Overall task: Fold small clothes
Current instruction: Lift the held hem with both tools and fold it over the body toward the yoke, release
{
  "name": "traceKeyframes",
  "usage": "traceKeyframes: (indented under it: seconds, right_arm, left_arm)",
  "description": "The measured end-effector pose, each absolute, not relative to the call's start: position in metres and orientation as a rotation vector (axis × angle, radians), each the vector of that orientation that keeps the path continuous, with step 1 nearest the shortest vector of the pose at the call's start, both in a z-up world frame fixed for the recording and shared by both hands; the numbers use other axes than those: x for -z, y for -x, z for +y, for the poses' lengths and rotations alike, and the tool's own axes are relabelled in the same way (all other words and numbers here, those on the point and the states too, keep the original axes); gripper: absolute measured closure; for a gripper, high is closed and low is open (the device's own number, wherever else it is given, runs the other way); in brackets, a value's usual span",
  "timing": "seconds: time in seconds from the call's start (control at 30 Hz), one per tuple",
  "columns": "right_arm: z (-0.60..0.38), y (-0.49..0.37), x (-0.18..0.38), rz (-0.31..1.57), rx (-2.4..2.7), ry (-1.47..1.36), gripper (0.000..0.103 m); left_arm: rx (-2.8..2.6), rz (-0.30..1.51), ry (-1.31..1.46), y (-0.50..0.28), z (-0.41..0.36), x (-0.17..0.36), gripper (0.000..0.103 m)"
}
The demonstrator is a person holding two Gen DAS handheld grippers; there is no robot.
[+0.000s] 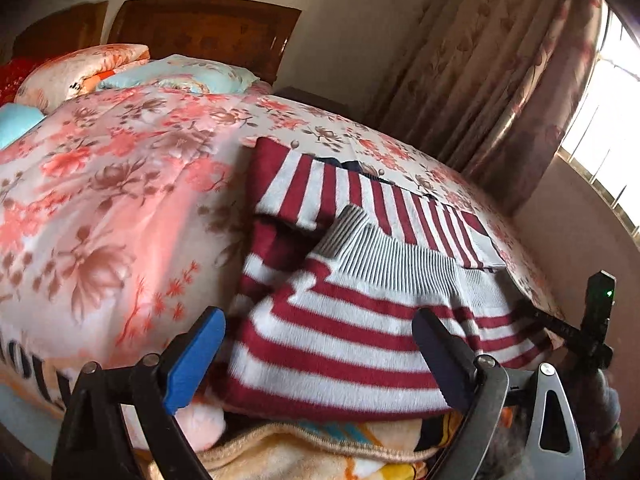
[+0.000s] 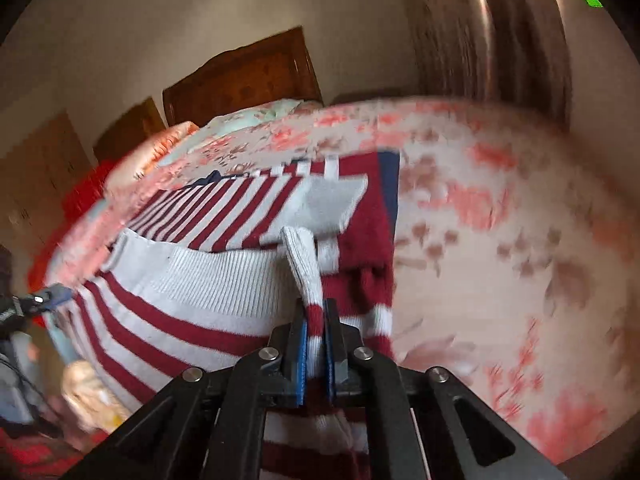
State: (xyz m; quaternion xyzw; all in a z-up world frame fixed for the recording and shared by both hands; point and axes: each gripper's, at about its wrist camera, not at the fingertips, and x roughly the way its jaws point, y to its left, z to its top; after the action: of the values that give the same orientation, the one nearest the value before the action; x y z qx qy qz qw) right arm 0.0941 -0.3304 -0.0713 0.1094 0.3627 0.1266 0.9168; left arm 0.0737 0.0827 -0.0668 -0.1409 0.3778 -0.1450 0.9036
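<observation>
Right gripper (image 2: 315,322) is clamped on a bunched fold of the striped sweater (image 1: 340,344), pinching the red-and-white knit just below its ribbed hem (image 2: 208,276). My read: it has the edge so that the cloth can be lifted or pulled over for a fold

Left gripper (image 1: 320,344) stands wide apart, nothing between the pads. Blue pad (image 1: 192,360) sits off the sweater's left edge, the dark finger on the right lies over the knit. Looks lined up to take the opposite side, not yet gripping

Sweater lies on the flowered bedspread (image 1: 112,200), at the near right part of the bed, body stretching away toward the far side. The near end is doubled back over the rest, ribbed hem on top, so one fold seems partly in. A navy strip (image 2: 390,184) shows along the far edge in the right wrist view, can't tell if it's part of the garment or something under it

Count:
- sweaters: 1
- grippers: 2, one clamped, one spread
- pillows at the far end: at least 2, an orange-flowered one (image 1: 80,68) and a pale blue one (image 1: 188,74)
- wooden headboard (image 1: 208,28): 1
- curtain (image 1: 500,100): 1, far right by the window
- soft blanket (image 1: 280,452) heaped at the near edge, under the sweater's near end

Right wrist view is blurred, so fine detail there is unreliable
</observation>
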Motion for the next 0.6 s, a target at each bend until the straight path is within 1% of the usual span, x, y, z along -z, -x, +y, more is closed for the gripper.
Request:
traceKeyframes:
  seconds: [0.07, 0.13, 0.27, 0.37, 0.43, 0.53, 0.6]
  right_arm:
    - [-0.340, -0.099, 0.083, 0.780, -0.293, -0.331, 0.096]
    - [-0.354, -0.099, 0.090, 0.754, -0.327, -0.448, 0.099]
    - [-0.371, -0.099, 0.100, 0.751, -0.392, -0.605, 0.100]
    - [-0.371, -0.098, 0.101, 0.736, -0.401, -0.596, 0.100]
    - [-0.368, -0.097, 0.099, 0.731, -0.398, -0.569, 0.100]
    - [-0.365, -0.100, 0.099, 0.732, -0.397, -0.551, 0.100]
    - [-0.364, -0.101, 0.098, 0.732, -0.393, -0.530, 0.100]
  left_arm:
    - [0.300, 0.778, 0.257, -0.085, 0.075, 0.065, 0.000]
    - [0.296, 0.784, 0.224, -0.097, 0.068, 0.065, 0.000]
    - [0.284, 0.816, 0.129, -0.124, 0.053, 0.071, 0.000]
    - [0.250, 0.867, -0.066, -0.131, 0.030, 0.081, 0.000]
    - [0.235, 0.841, -0.143, -0.122, 0.025, 0.084, 0.000]
    - [0.206, 0.819, -0.185, -0.117, 0.031, 0.086, 0.000]
    - [0.235, 0.838, -0.138, -0.123, 0.043, 0.086, 0.000]
